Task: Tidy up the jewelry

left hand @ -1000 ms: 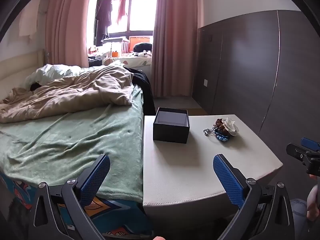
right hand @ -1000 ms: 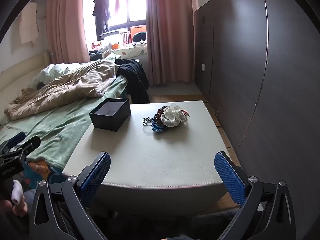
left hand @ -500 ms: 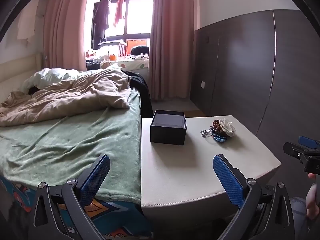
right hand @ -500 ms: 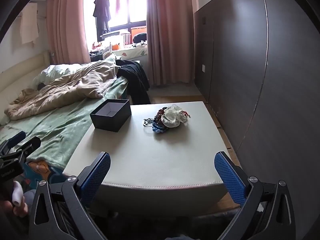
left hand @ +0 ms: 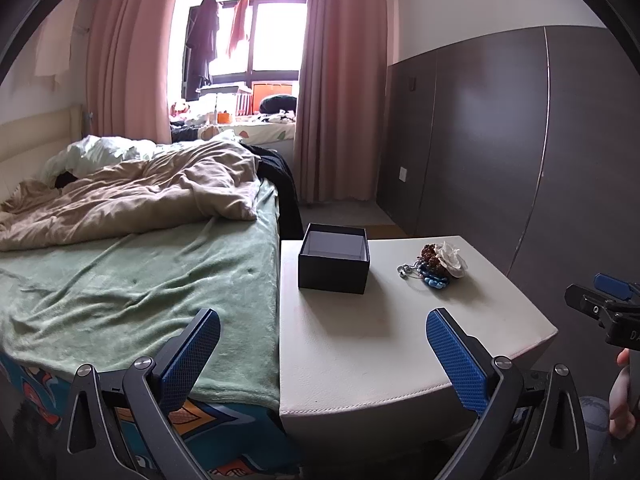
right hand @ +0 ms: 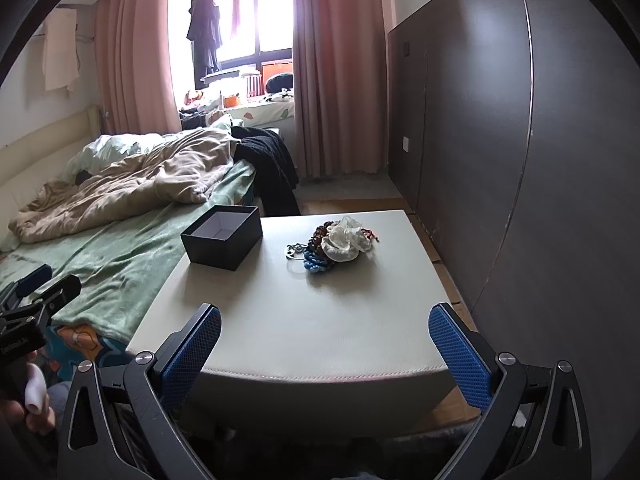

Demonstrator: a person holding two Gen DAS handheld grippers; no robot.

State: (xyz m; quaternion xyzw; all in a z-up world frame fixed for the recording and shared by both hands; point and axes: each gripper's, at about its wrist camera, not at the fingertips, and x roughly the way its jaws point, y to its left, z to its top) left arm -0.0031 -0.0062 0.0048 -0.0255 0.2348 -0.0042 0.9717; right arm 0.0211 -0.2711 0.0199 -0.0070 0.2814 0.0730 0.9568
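A pile of jewelry (right hand: 330,242), with brown and blue beads, a silver chain and a white piece on top, lies on the cream stool (right hand: 320,328). It also shows in the left wrist view (left hand: 434,264). An open, empty black box (right hand: 222,242) stands to its left; in the left wrist view the box (left hand: 334,258) is at the far middle. My left gripper (left hand: 322,356) is open and empty, short of the stool's near edge. My right gripper (right hand: 326,352) is open and empty at the stool's front edge.
A bed (left hand: 120,280) with a green blanket and a beige duvet runs along the stool's left side. A dark panelled wall (right hand: 520,160) stands to the right. The stool (left hand: 400,340) drops off at its front edge.
The left gripper has turned slightly right, so the box and jewelry sit more to the left in its view. The right gripper has barely moved. Both stay open.
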